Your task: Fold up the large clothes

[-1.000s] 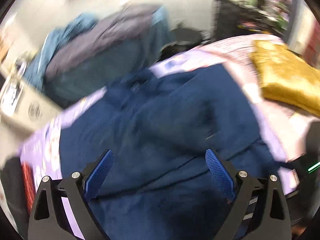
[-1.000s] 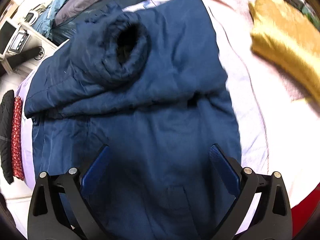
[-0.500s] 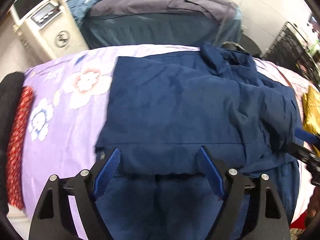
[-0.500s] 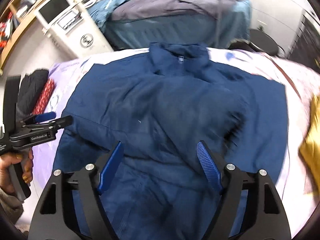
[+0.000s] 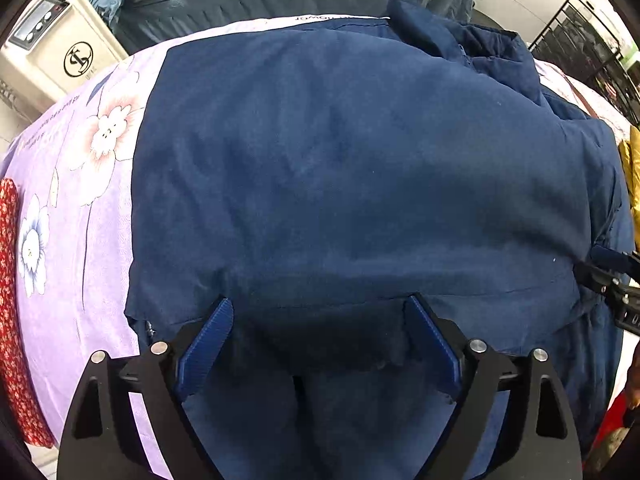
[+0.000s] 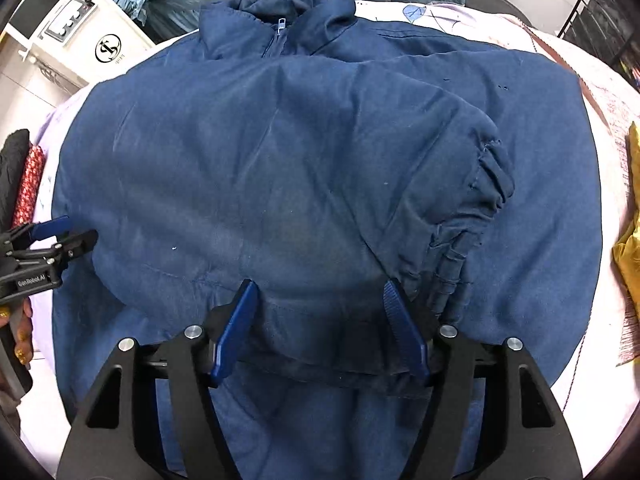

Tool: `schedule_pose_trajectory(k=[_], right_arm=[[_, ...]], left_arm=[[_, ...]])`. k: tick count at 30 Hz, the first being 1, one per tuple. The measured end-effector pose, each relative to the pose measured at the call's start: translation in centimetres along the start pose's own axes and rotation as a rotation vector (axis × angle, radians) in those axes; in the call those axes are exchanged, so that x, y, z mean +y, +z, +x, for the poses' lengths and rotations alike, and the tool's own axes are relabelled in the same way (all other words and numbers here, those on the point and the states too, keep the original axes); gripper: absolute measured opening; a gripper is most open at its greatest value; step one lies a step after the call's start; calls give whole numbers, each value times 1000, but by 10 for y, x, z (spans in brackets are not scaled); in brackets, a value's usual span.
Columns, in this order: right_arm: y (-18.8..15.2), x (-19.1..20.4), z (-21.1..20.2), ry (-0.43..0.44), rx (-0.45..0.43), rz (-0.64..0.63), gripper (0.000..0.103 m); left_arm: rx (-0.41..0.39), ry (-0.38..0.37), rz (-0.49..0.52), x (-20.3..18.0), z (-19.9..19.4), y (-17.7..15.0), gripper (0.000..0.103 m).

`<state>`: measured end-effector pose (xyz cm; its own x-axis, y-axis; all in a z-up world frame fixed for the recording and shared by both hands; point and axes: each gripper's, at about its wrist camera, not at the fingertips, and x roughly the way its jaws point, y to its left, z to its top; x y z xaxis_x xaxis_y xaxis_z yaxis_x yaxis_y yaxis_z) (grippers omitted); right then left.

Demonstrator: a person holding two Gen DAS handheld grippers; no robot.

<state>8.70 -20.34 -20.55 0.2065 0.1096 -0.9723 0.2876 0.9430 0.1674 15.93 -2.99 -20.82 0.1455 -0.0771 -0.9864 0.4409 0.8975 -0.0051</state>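
Item: one navy jacket, zip collar at the far edge, spread across the floral bedsheet, sleeves folded inward, gathered cuff to the right. We judge it soft, padded, light but bulky, somewhat slippery; best pinched at the near folded hem, both layers together. Left gripper is opening, right gripper closing, each straddling that hem, pads not yet clamped.

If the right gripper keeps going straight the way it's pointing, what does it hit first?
Most likely the blue jacket: the right gripper, jaws closing, points down at the folded sleeve edge between its fingers. Contact unclear.
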Motion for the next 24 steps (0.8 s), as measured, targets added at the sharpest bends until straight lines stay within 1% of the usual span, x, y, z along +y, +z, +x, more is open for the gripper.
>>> schedule_pose_trajectory(k=[4,7,8,9,10,12,13,15,17,19,20,22,24], right_arm=[[-2,4,-13,-1,-30,12,66],[-14,3,-35,25,-69,12,68],[-19,1,-41,41,-75,17,73],[-23,0,-48,59,-79,23,75],[-30,-3,-54,77,-81,28,75],[-43,-8,-61,89,-78,26,75],[-51,-12,-64,89,-76,24,75],[-68,-21,-68,75,-69,29,75],[-83,-28,-69,51,-63,34,75],[-97,-37,-71,25,-55,29,75],[-106,-41,-72,12,-50,22,75],[-122,-49,-74,-9,-33,11,75],[-139,-57,-72,-23,-4,10,75]], left_arm=[[-21,1,-7,0,-9,-5,87],[-68,-41,-40,6,-27,-19,87],[-81,-72,-67,12,-34,-27,88],[-88,-100,-96,18,-38,-35,89],[-91,-119,-120,20,-41,-41,89],[-93,-159,-188,37,-47,-59,89],[-94,-167,-217,45,-50,-68,89],[-99,-160,-265,64,-55,-89,89],[-110,-137,-297,82,-62,-111,89],[-116,-113,-307,95,-68,-130,88],[-106,-95,-310,102,-68,-143,88],[-87,-73,-320,111,-68,-159,87],[-63,-69,-334,118,-69,-182,87]])
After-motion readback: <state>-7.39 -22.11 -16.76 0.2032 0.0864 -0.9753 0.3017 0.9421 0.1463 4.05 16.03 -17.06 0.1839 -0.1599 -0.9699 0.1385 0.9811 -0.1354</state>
